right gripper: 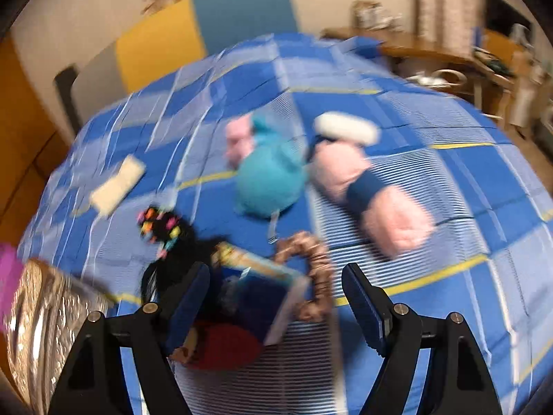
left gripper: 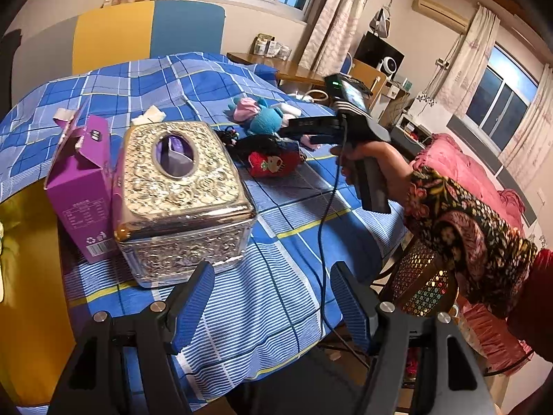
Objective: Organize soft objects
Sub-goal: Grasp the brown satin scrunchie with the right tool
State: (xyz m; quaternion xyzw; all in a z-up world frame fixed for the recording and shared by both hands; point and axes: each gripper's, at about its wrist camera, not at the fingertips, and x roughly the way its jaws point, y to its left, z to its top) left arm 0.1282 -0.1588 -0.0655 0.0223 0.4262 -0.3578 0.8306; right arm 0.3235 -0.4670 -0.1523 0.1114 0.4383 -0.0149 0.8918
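Observation:
Soft things lie on a blue checked bedsheet (right gripper: 449,207): a teal plush (right gripper: 269,180), a pink plush (right gripper: 238,138), a pink sock-like piece with a blue band (right gripper: 363,186), a red plush (right gripper: 221,346), a brown scrunchie (right gripper: 314,276) and a black hair tie with coloured beads (right gripper: 162,228). This view is blurred. My right gripper (right gripper: 276,307) hangs open over a dark blue pouch (right gripper: 262,301) and the scrunchie, gripping nothing. In the left wrist view my left gripper (left gripper: 271,307) is open above bare sheet (left gripper: 276,242), beside an embossed metal tissue box (left gripper: 179,200). The right gripper (left gripper: 293,133) hovers over the red plush (left gripper: 273,166).
A purple carton (left gripper: 83,190) stands against the tissue box. A cream cloth (right gripper: 117,183) lies at the left of the sheet. The right gripper's cable (left gripper: 323,242) hangs over the bed edge. A woven chair back (left gripper: 421,276), a pink quilt (left gripper: 459,162) and a wooden desk (left gripper: 293,67) stand to the right.

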